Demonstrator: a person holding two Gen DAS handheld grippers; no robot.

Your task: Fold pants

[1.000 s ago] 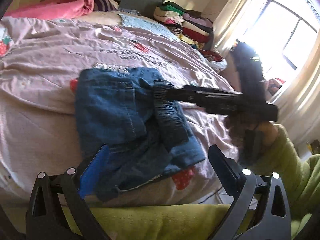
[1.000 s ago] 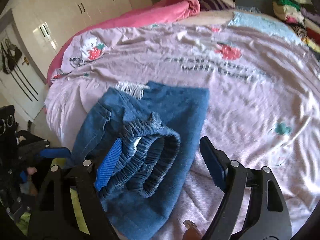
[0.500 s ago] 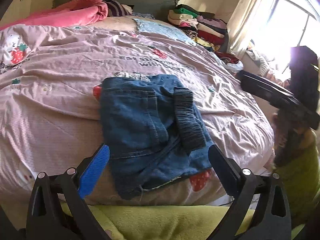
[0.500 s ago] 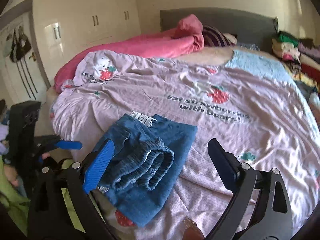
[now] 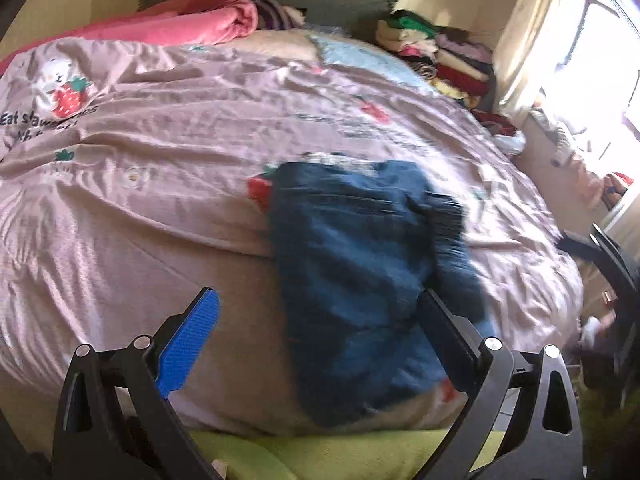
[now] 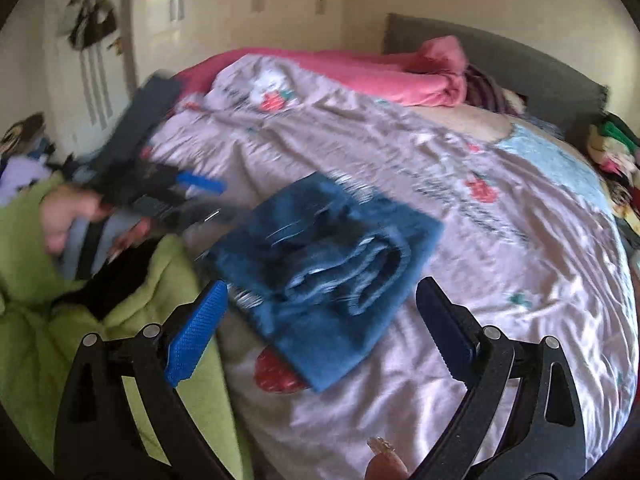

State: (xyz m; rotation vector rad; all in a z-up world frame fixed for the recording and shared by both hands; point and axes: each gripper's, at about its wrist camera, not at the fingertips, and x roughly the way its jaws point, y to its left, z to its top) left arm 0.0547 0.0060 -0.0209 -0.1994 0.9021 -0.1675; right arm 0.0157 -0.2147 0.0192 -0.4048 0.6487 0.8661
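Through your left wrist camera, the folded blue denim pants (image 5: 360,272) lay on the pink strawberry-print bed cover (image 5: 160,184), just beyond and slightly right of your left hand-held gripper (image 5: 316,320), its jaws spread and empty; their long axis ran near to far.

Through your right wrist camera, your right hand-held gripper (image 6: 320,316) gaped empty too, with the pants just ahead and about equally near either hand.

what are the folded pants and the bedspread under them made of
The folded pants look like blue denim: matte, thick, with a ribbed elastic waistband and frayed white threads at one edge. The bedspread seems a thin smooth woven fabric, maybe polyester or cotton blend: its wrinkles catch a soft sheen and carry printed strawberries.
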